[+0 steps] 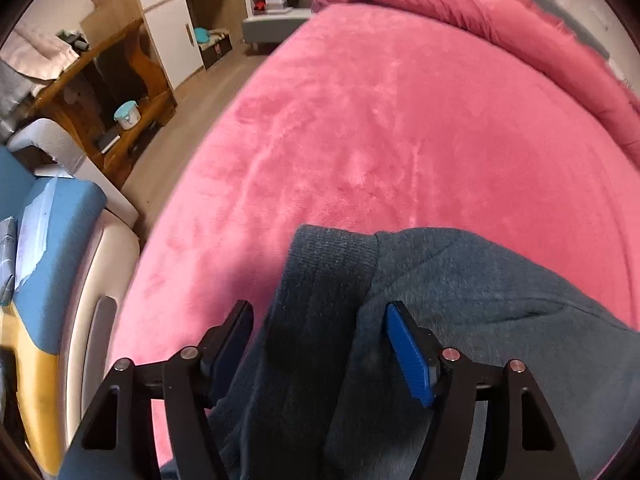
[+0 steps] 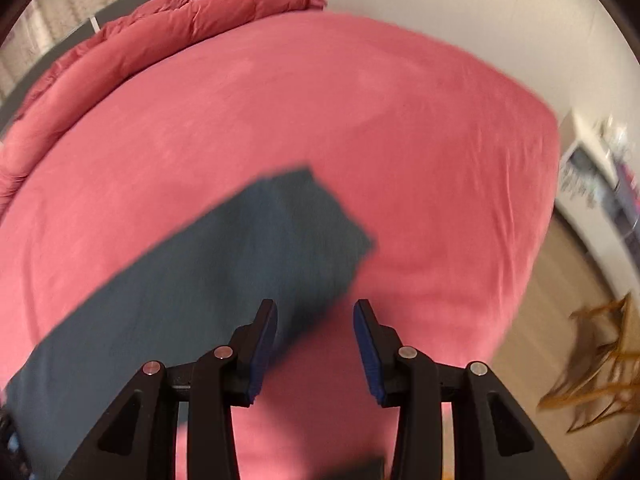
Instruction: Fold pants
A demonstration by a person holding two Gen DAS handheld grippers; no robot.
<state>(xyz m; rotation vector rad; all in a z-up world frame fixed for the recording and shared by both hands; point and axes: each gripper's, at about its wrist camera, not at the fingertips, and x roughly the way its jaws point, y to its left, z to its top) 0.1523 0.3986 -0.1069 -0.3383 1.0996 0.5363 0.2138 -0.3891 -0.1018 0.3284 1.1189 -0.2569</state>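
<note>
On the pink bed (image 1: 400, 128) your dark teal pants (image 1: 460, 300) lie soft, limp and light; take them by the ribbed cuff (image 1: 332, 260) or an edge. Their long axis runs diagonally, one leg end (image 2: 312, 216) pointing toward the far right. Left tongs (image 1: 318, 322) straddle bunched cloth, gaping, not clamped. Right tongs (image 2: 315, 320) are partly open, empty.

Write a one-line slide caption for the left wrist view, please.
Left gripper open astride the ribbed cuff of dark teal pants on a pink bed cover.
</note>
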